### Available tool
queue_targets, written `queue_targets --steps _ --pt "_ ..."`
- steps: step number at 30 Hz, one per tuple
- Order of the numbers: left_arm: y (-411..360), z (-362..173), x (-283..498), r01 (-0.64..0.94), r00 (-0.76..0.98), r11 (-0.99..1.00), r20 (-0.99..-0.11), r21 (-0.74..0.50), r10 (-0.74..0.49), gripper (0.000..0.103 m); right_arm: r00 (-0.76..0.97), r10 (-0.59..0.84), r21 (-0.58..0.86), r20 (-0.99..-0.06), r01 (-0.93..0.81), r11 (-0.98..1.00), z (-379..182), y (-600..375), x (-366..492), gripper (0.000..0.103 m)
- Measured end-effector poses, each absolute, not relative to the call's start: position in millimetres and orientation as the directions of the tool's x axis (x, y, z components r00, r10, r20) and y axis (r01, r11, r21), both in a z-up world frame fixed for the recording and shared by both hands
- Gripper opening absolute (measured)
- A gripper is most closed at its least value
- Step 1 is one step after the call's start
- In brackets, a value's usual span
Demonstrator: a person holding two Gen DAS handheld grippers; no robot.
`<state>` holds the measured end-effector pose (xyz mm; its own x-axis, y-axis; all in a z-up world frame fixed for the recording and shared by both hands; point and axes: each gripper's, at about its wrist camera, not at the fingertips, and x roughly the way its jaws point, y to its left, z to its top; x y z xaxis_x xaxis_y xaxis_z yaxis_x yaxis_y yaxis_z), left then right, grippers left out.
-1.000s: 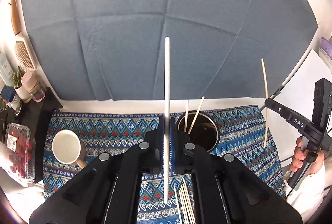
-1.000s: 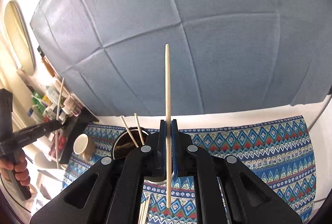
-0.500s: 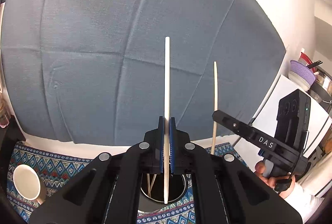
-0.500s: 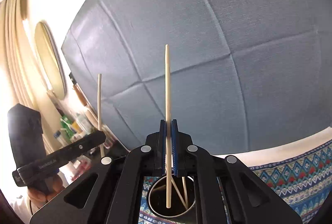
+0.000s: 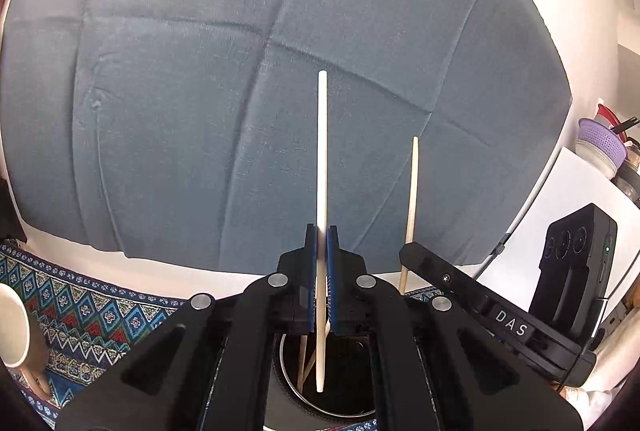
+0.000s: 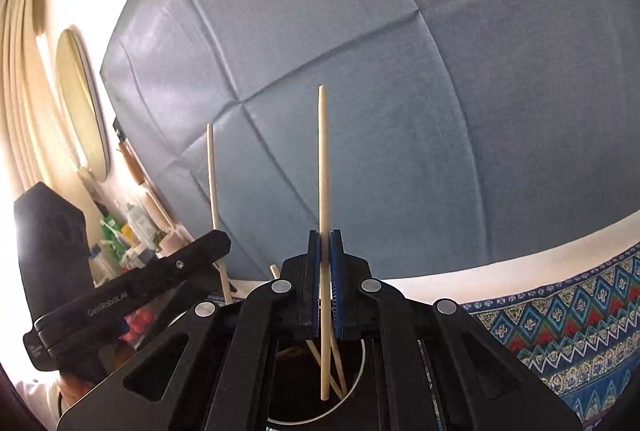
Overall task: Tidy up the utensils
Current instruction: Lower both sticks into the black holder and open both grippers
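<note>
My left gripper is shut on a pale chopstick held upright; its lower end hangs inside the mouth of a dark round holder just under the fingers. Two chopsticks lean inside that holder. My right gripper is shut on another upright chopstick, whose lower tip also sits in the holder beside two leaning sticks. Each gripper shows in the other's view: the right one with its stick, the left one with its stick.
A patterned blue cloth covers the table. A white mug stands at the far left. A grey-blue fabric backdrop fills the rear. Bottles and jars crowd a shelf at left; bowls and a purple basket stack at right.
Both grippers have come down and closer to the holder, each still gripping its chopstick. The chopsticks' lower ends now sit in the holder's mouth; the grippers stand nearer each other.
</note>
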<state>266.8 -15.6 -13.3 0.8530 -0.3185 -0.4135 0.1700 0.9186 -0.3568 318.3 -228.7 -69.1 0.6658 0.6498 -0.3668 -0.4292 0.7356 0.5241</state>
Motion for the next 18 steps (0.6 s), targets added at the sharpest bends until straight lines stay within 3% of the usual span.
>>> queue_targets --steps 9,18 --pt "-27 -33 271 0.172 0.83 0.915 -0.447 -0.364 -0.334 0.005 0.631 0.639 0.493 -0.44 -0.425 0.759 -91 -225 311 0.005" --pt "-32 -42 260 0.164 0.813 0.915 -0.475 -0.368 -0.337 0.005 0.615 0.647 0.484 -0.451 -0.44 0.756 -93 -224 299 0.008"
